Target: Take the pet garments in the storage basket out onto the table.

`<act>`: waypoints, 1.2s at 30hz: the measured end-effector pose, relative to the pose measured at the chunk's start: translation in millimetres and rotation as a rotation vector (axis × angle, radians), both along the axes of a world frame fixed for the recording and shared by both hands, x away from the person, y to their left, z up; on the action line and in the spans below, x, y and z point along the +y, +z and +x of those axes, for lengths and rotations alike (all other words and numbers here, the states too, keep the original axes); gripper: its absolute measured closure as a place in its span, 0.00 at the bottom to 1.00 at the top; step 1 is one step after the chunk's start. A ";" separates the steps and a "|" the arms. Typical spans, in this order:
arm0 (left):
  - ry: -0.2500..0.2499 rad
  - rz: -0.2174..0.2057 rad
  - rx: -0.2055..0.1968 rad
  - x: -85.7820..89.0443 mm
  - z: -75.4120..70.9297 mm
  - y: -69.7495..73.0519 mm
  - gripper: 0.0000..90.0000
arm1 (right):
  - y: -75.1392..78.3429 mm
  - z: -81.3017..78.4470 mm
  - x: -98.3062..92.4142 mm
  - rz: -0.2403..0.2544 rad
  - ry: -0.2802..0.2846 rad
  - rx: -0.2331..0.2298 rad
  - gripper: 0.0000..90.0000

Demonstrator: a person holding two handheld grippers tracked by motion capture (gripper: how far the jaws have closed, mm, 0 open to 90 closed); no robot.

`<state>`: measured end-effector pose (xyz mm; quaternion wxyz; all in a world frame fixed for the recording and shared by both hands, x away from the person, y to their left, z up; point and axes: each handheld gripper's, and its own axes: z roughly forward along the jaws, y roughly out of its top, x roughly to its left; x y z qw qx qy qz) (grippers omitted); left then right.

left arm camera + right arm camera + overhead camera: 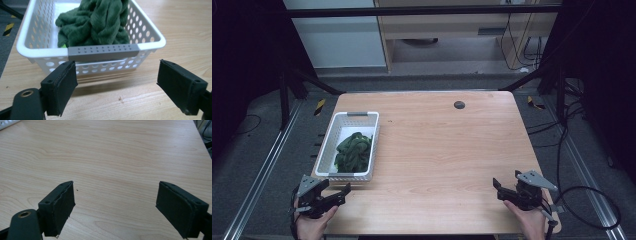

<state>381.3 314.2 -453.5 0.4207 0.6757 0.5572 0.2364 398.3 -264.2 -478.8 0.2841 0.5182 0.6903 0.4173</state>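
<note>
No legible text or labels anywhere

The worktop (447, 150) is pale wood with rounded corners, and a small dark round cap (459, 104) sits near its far edge. Around it lies grey floor (257, 165) — metal rails (267, 165) run along both sides, with yellow-and-black striped markers (319, 106) by the far corners. Black cables (572, 130) trail at the right. Beyond stands a light wooden cabinet (447, 25).

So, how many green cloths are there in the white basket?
1 that I can make out: a crumpled green cloth inside the white basket at the table's left side. More may be hidden underneath.
</note>
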 end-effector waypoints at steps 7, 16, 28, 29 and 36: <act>0.000 -0.020 -0.024 0.5 -3.1 7.7 0.17 | 0.2 0.0 1.0 0.000 0.007 0.001 0.17; 0.030 -0.035 -0.080 0.4 -4.0 18.7 0.17 | -0.5 0.9 0.8 -0.010 0.012 -0.003 0.17; 0.028 -0.050 -0.119 0.6 2.6 36.6 0.18 | -0.7 0.7 2.5 -0.010 0.012 0.003 0.17; 0.031 -0.052 -0.124 0.9 3.3 39.5 0.18 | -0.9 0.8 2.4 -0.014 0.014 0.001 0.17; 0.038 -0.054 -0.160 3.7 8.1 51.9 0.18 | -0.6 1.3 2.3 -0.018 0.016 -0.002 0.17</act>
